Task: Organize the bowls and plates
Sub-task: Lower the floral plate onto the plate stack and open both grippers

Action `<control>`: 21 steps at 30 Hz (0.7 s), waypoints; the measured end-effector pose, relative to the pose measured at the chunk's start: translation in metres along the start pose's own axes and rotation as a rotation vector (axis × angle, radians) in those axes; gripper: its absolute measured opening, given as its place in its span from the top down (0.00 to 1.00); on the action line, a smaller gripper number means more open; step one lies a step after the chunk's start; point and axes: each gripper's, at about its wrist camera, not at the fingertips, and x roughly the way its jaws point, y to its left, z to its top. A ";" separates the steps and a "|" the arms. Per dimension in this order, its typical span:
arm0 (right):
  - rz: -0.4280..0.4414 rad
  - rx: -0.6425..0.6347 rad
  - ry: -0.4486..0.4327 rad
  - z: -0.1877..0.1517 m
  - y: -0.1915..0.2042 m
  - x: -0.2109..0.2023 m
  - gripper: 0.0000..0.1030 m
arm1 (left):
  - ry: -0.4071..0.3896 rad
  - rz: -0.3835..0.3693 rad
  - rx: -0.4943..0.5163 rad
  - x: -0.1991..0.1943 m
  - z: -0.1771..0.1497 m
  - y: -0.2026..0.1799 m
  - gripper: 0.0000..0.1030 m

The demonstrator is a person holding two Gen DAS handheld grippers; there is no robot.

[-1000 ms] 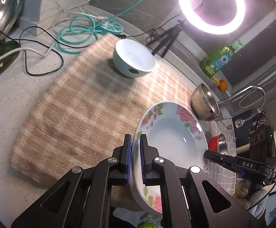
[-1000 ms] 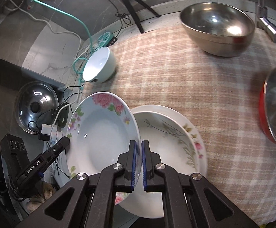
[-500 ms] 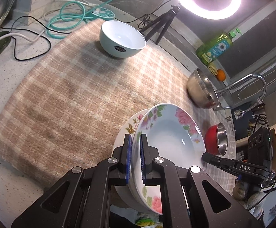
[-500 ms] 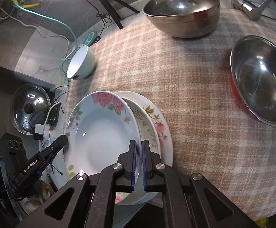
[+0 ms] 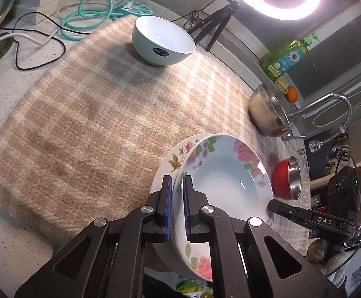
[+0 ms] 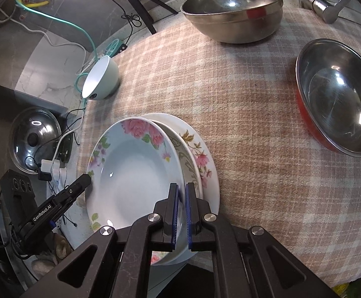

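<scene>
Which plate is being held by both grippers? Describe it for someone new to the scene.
On the plaid cloth, find the plate stack at the near edge. The held one is the pale blue deep plate with pink roses, tilted on the white floral plate.

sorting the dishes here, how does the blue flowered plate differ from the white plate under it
The blue flowered plate has a pale blue well with pink roses; the white plate is cream with sprigs. The blue one is tilted, pinched by the left claw and right claw; the white one lies flat on the cloth. Both are floral-rimmed.
</scene>
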 end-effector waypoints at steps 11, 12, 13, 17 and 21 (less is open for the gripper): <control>-0.015 -0.005 0.002 0.000 -0.001 0.000 0.95 | 0.012 0.002 0.003 0.006 -0.002 -0.001 0.94; -0.019 -0.009 0.002 0.000 0.000 0.000 0.95 | 0.011 0.003 0.005 0.007 -0.002 -0.001 0.94; -0.021 -0.011 0.002 -0.001 0.000 0.000 0.95 | 0.012 0.003 0.005 0.007 -0.002 -0.001 0.94; -0.028 -0.019 0.001 -0.002 0.001 0.000 0.95 | 0.015 0.002 0.004 0.008 -0.002 0.000 0.94; -0.030 -0.021 0.002 -0.002 0.002 0.000 0.95 | 0.014 -0.001 0.010 0.007 -0.002 0.001 0.94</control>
